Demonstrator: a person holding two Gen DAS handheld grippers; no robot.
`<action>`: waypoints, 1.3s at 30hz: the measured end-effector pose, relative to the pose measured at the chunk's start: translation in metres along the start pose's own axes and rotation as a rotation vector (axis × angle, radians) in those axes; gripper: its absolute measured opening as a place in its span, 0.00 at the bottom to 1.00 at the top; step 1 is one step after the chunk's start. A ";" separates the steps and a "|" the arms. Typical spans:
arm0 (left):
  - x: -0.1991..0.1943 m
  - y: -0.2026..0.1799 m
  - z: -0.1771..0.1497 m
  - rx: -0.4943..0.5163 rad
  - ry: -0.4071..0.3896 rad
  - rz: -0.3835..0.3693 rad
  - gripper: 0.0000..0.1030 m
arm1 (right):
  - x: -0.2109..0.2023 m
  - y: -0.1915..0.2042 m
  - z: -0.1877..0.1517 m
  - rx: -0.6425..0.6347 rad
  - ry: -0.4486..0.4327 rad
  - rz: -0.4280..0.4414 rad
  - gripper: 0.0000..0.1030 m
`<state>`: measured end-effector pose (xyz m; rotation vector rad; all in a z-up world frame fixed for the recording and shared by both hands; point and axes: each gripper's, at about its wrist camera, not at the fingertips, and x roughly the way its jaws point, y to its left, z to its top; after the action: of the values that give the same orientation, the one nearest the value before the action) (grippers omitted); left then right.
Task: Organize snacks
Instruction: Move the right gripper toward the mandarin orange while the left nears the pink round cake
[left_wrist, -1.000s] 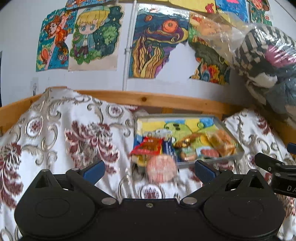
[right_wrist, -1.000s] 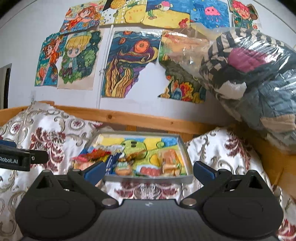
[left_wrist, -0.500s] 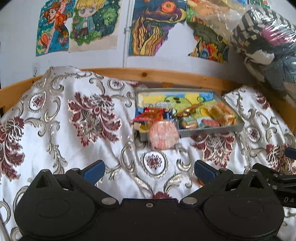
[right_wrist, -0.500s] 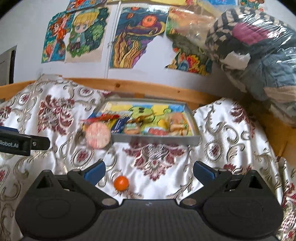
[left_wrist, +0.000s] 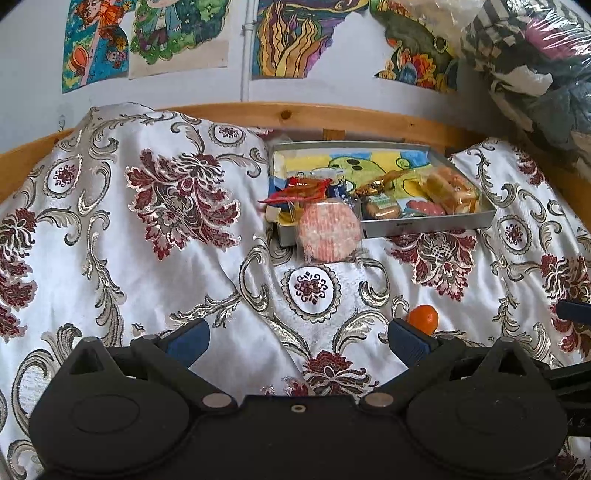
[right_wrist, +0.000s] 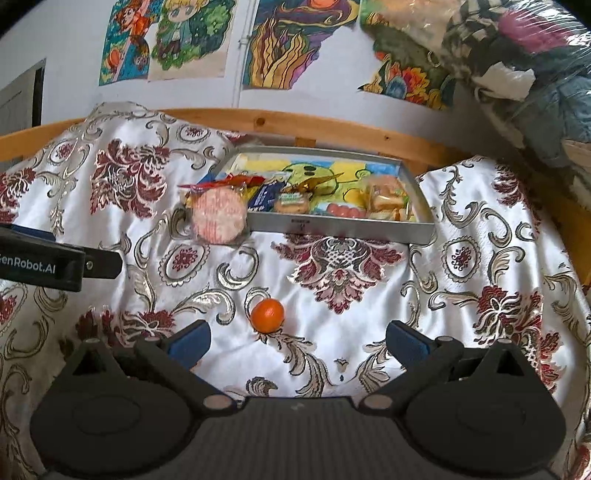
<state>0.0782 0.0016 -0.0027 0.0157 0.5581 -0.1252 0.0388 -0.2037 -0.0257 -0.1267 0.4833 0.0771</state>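
A grey metal tray (left_wrist: 436, 223) (right_wrist: 340, 227) with a cartoon picture inside holds several wrapped snacks and lies on a floral cloth near the wooden rail. A round pink wrapped cake (left_wrist: 328, 230) (right_wrist: 219, 216) leans against the tray's front left corner, outside it. A small orange fruit (right_wrist: 267, 314) (left_wrist: 423, 318) lies on the cloth well in front of the tray. My left gripper (left_wrist: 298, 338) is open over bare cloth, the orange just past its right fingertip. My right gripper (right_wrist: 297, 339) is open and holds nothing, with the orange just ahead, left of centre.
White cloth with red and silver flowers (left_wrist: 166, 240) covers the surface in folds. A wooden rail (left_wrist: 332, 114) runs behind the tray, below a wall with drawings. A plastic bag of clothes (right_wrist: 524, 74) bulges at the upper right. The left gripper's body (right_wrist: 55, 264) juts in at the right view's left edge.
Both cameras have tilted down and drawn back from the tray. The orange fruit on the cloth has come into view near both grippers. Both grippers stay open.
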 end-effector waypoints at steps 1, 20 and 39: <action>0.002 -0.001 0.000 0.004 0.004 0.001 0.99 | 0.001 0.000 -0.001 -0.001 0.004 0.000 1.00; 0.045 -0.012 0.003 0.059 0.041 -0.012 0.99 | 0.045 0.001 -0.011 -0.043 0.087 -0.002 1.00; 0.120 -0.014 0.022 -0.002 0.018 -0.057 0.99 | 0.117 -0.005 -0.001 0.033 0.100 0.137 0.86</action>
<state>0.1887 -0.0272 -0.0469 -0.0011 0.5771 -0.1806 0.1421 -0.2041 -0.0806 -0.0646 0.5930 0.1976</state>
